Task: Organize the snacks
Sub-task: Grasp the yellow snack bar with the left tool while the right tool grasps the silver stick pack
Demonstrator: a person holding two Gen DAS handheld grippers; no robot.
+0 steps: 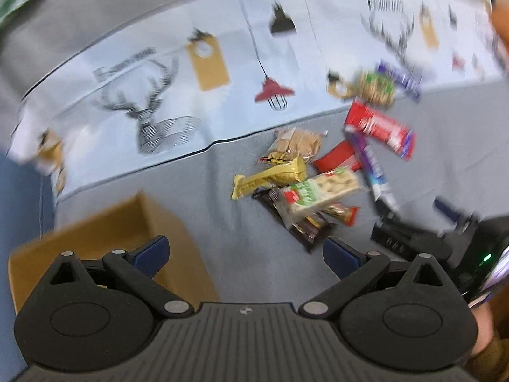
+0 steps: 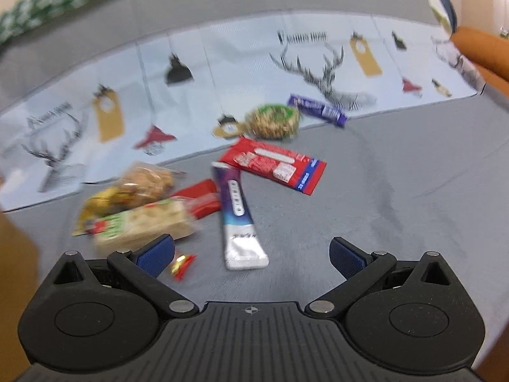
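Both views are blurred. Left gripper [image 1: 245, 254]: its blue-padded fingers [image 1: 152, 253] stand wide apart and hold nothing, hanging over grey cloth. Beside the left finger, at the lower left of the frame, sits an open cardboard box [image 1: 127, 222]. Just beyond the right finger, centre right of the frame, lies the snack pile: a pale cracker pack with green label [image 1: 321, 191] resting across dark wrappers, a yellow bar [image 1: 270, 176] touching it, a clear bag of biscuits [image 1: 296, 145] behind. Right gripper [image 2: 253, 254]: fingers [image 2: 346, 256] likewise spread apart and empty, above the same grey surface. Between them, slightly ahead, lies a purple-and-white stick packet [image 2: 237, 216], its white end nearest the camera. A small red-and-gold sweet [image 2: 181, 264] lies just beside the left finger. Farther off, at centre frame, a red flat packet [image 2: 276, 165] touches the stick packet's far end. Beyond it, on the edge of the pale printed mat [image 2: 197, 63] with antlered deer motifs, rest a round green-topped snack [image 2: 273, 121] and a purple bar [image 2: 318, 109].
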